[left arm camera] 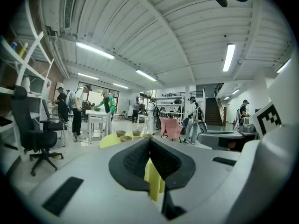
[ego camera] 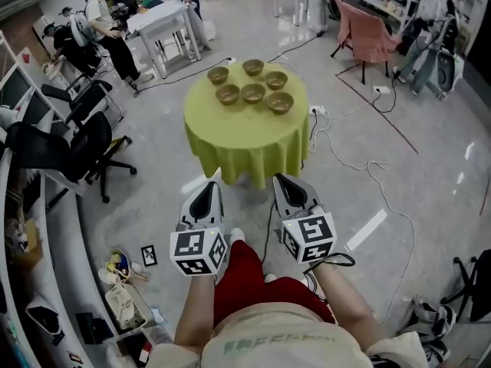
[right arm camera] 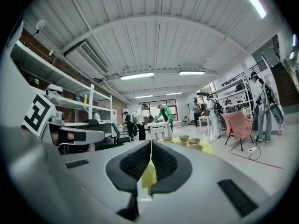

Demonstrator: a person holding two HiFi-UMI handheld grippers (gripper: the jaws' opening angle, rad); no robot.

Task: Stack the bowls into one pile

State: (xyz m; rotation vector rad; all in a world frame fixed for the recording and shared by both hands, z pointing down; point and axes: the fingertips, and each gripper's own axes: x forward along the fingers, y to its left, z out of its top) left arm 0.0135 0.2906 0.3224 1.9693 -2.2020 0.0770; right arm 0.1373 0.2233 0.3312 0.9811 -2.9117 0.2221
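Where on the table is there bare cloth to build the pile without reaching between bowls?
The far half is crowded: six bowls sit close together there, with only narrow gaps between them. The near half of the table, bordered by the front row of bowls and the near rim, is bare cloth with room to set a pile down.

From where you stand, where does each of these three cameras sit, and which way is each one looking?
Head view: on the person's head, looking steeply down at the table with bowls; shows both forearms, left gripper, right gripper.
Left gripper view: rides the left gripper, looking roughly level along its shut jaws toward the table.
Right gripper view: same from the right gripper, jaws shut.
Shared: all three see the table and bowls.
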